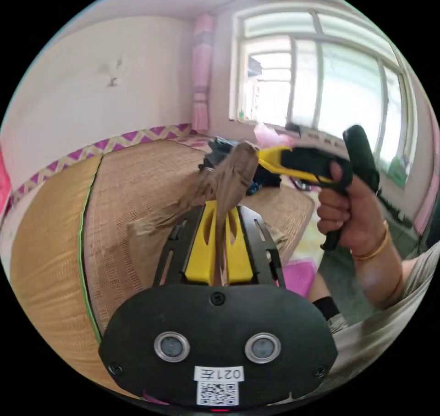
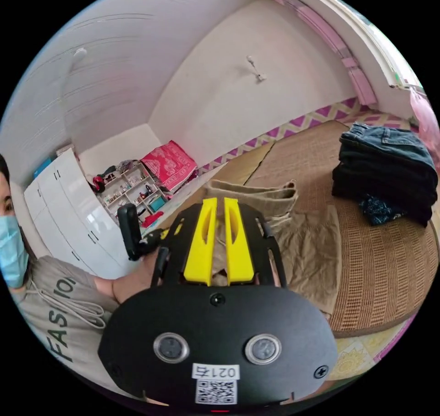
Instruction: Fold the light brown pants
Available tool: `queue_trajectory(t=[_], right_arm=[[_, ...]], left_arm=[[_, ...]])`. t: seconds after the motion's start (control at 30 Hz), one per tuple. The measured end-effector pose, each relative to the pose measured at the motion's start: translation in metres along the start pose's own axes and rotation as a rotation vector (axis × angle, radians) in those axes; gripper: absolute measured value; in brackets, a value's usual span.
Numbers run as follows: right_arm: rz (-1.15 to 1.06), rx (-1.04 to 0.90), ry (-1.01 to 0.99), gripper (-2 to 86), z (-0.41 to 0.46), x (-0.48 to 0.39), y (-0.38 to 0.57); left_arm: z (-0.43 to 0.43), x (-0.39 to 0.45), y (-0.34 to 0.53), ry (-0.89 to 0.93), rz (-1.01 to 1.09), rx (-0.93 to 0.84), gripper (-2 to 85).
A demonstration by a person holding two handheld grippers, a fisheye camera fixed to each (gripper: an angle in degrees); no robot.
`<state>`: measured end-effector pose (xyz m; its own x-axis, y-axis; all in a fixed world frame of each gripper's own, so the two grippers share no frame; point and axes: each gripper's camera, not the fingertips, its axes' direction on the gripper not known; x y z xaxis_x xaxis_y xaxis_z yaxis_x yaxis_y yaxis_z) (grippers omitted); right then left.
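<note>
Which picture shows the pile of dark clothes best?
The right gripper view: the dark clothes pile sits whole and sharp on the woven mat. In the left gripper view it is mostly hidden behind the lifted light brown pants.

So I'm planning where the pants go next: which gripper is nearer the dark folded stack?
Right. The right gripper holds fabric just before the dark folded stack; the left gripper sits farther back.

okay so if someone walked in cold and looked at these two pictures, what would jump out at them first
Probably the light brown pants, lifted off the woven mat and pinched between the left gripper's yellow fingers, with the right gripper gripping the same bunch from beside it. In the right gripper view, more of the pants lies spread on the mat, and a stack of dark folded clothes sits further along it.
</note>
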<state>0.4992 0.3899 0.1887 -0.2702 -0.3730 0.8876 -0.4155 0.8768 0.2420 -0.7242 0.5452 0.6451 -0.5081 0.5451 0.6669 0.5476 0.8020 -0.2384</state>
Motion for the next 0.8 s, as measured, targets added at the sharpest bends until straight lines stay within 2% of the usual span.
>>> queue_trajectory(t=[0.1, 0.17, 0.23, 0.3, 0.37, 0.43, 0.47, 0.53, 0.63, 0.8], right_arm=[[-0.099, -0.014, 0.097, 1.1, 0.010, -0.029, 0.015], [-0.203, -0.089, 0.201, 0.8, 0.044, -0.059, 0.032], [-0.263, -0.151, 0.233, 0.4, 0.080, -0.082, 0.047], [-0.316, -0.219, 0.222, 0.0, 0.120, -0.106, 0.061], [-0.377, -0.312, 0.223, 0.0, 0.182, -0.141, 0.079], [-0.430, -0.386, 0.219, 0.5, 0.232, -0.168, 0.093], [-0.462, -0.448, 0.214, 1.1, 0.266, -0.185, 0.102], [-0.522, -0.523, 0.198, 5.1, 0.313, -0.213, 0.117], [-0.638, -0.602, 0.233, 8.1, 0.383, -0.263, 0.141], [-0.832, -0.701, 0.317, 8.6, 0.465, -0.317, 0.177]], left_arm=[[-0.105, -0.093, 0.051, -0.014, -0.168, 0.126, -0.3], [-0.167, -0.147, 0.094, -0.065, -0.255, 0.177, -0.4], [-0.232, -0.215, 0.170, -0.162, -0.400, 0.197, -0.5], [-0.259, -0.265, 0.244, -0.180, -0.557, 0.188, -0.5], [-0.265, -0.314, 0.331, -0.111, -0.753, 0.181, -0.6], [-0.253, -0.361, 0.449, -0.018, -1.035, 0.138, -0.7], [-0.249, -0.367, 0.474, 0.000, -1.091, 0.108, -0.8], [-0.249, -0.373, 0.543, 0.152, -1.145, 0.238, -0.8], [-0.250, -0.367, 0.569, 0.108, -1.090, 0.193, -0.8], [-0.246, -0.360, 0.637, 0.154, -1.118, 0.224, -0.8]])
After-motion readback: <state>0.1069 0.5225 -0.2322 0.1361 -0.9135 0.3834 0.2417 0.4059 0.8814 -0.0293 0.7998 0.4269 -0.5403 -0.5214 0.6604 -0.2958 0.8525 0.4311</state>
